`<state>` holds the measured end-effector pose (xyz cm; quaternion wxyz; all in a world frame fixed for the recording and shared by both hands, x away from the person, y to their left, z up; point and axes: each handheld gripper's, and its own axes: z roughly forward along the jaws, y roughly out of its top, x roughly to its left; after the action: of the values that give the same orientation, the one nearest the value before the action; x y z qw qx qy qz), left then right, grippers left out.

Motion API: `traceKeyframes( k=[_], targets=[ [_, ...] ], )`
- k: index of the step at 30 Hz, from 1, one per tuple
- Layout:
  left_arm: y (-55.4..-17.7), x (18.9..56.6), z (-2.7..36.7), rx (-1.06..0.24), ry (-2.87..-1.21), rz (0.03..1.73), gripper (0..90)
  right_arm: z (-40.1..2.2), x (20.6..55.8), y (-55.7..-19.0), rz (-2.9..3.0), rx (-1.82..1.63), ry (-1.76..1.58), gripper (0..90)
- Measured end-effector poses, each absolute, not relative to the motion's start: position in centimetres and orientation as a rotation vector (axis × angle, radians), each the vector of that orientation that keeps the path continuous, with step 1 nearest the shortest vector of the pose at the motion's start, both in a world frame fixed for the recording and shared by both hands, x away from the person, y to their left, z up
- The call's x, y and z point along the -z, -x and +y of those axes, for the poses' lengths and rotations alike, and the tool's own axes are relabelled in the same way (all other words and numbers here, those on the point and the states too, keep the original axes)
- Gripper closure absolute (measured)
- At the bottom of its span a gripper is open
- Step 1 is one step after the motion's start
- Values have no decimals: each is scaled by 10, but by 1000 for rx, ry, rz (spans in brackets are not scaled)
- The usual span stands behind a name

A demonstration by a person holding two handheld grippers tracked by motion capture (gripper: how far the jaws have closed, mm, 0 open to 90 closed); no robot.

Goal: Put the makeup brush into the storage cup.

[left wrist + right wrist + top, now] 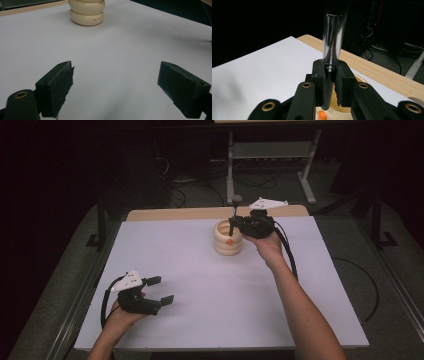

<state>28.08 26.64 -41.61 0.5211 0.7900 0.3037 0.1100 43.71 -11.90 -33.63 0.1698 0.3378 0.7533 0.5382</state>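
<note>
A cream ribbed holder (228, 239) stands at the far middle of the white table (210, 285); it is also at the top of the left gripper view (86, 12). My right gripper (233, 222) hovers just over its mouth, shut on the black handle of a brush (233, 215) held upright, head up. In the right gripper view the brush's silver ferrule (333, 37) rises from between the closed pads of the right gripper (330, 72), above the holder (337, 111). Something small and orange (322, 115) lies inside the holder. My left gripper (161, 290) rests open at the near left, nothing between its pads (60, 85).
The table's far edge is a bare wooden strip (175, 213). Beyond it lie a dark floor with cables and a grey metal stand (272, 155). Bare white tabletop stretches between the left gripper and the holder.
</note>
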Motion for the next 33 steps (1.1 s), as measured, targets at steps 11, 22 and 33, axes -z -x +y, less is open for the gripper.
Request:
traceKeyframes(
  k=[11, 22, 33],
  targets=[
    [-281, 416, 267, -268, -1905, 720, 126, -118, 344, -446, 2121, -1519, -1007, 779],
    [-281, 417, 266, -258, -1905, 720, 126, -114, 354, -453, 2125, -1501, -1027, 777],
    [-281, 417, 267, -258, -1913, 719, 126, -109, 363, -456, 2151, -1451, -1036, 777]
  ],
)
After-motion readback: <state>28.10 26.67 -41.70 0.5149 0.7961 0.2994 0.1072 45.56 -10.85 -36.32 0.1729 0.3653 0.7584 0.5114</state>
